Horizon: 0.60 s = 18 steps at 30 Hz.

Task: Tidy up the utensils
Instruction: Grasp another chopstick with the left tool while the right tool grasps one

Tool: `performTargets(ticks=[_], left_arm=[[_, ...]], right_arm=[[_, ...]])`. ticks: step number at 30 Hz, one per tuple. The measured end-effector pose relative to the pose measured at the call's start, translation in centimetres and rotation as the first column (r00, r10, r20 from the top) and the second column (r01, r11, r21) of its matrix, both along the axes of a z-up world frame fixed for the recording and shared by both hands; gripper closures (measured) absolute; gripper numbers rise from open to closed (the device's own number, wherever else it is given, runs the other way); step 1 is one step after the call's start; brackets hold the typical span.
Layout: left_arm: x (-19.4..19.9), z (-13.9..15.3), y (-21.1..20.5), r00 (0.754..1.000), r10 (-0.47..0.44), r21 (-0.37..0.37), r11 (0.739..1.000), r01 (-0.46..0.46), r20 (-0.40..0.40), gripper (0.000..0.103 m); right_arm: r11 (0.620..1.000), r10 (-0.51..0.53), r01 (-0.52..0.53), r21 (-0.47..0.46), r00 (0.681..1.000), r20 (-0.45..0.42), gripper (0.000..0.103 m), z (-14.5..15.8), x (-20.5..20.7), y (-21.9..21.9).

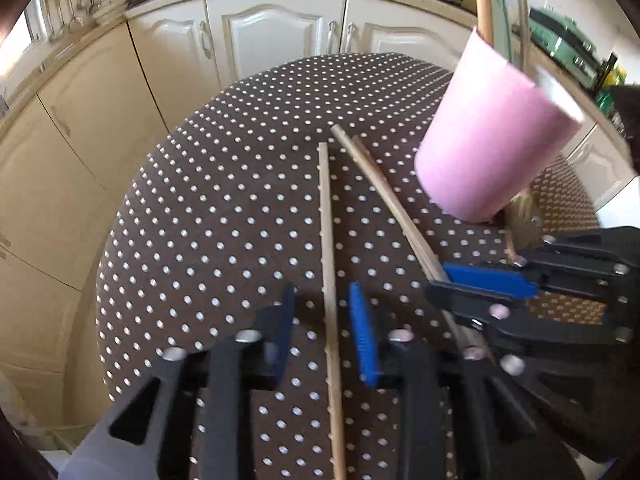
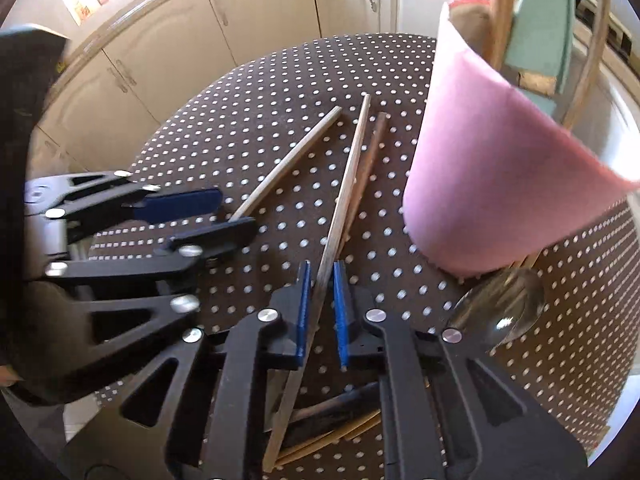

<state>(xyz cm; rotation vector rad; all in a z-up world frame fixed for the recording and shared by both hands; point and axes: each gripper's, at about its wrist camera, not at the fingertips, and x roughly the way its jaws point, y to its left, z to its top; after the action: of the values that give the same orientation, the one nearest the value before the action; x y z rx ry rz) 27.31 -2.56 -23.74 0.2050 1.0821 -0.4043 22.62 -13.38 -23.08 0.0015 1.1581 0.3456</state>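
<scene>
A pink cup (image 1: 492, 140) stands on a brown polka-dot table (image 1: 224, 216), also in the right wrist view (image 2: 492, 176). Three wooden chopsticks lie left of it. My left gripper (image 1: 326, 332) is open with one chopstick (image 1: 328, 264) between its jaws, untouched. My right gripper (image 2: 320, 312) is nearly shut around a second chopstick (image 2: 344, 200); the pads sit close on both sides and contact is unclear. A third chopstick (image 2: 368, 172) lies beside it. A metal spoon (image 2: 504, 312) lies below the cup. The left gripper (image 2: 200, 216) shows at left in the right view.
Cream kitchen cabinets (image 1: 276, 36) and a counter curve behind the table. A wooden chair back (image 2: 504, 12) with a teal cushion (image 2: 544, 20) stands behind the cup. More wooden sticks (image 2: 336, 436) lie under my right gripper. The table edge (image 1: 108, 264) runs close on the left.
</scene>
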Motion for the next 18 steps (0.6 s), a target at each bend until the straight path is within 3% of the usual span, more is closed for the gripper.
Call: performTargets(ticks=[1, 7, 13, 18], left_arm=[[0.1, 0.0, -0.2, 1.000, -0.006, -0.001, 1.000, 0.006, -0.004, 0.096], [-0.1, -0.1, -0.5, 1.000, -0.009, -0.036, 0.999, 0.009, -0.009, 0.097], [-1.2, 0.7, 1.9, 0.999, 0.042, -0.077, 0.996, -0.041, 0.010, 0.097], [-1.2, 0.5, 1.9, 1.000, 0.031, -0.062, 0.998, -0.031, 0.001, 0.097]], right_arm=[[1.000, -0.005, 0.005, 0.010, 1.000, -0.002, 0.094, 0.0, -0.3, -0.2], [0.998, -0.025, 0.025, 0.058, 1.000, -0.016, 0.095, 0.3, -0.6, -1.1], [0.995, -0.039, 0.041, 0.090, 0.999, -0.025, 0.096, 0.0, -0.4, -1.6], [0.993, -0.058, 0.061, 0.098, 0.998, -0.031, 0.096, 0.1, -0.9, -3.2]])
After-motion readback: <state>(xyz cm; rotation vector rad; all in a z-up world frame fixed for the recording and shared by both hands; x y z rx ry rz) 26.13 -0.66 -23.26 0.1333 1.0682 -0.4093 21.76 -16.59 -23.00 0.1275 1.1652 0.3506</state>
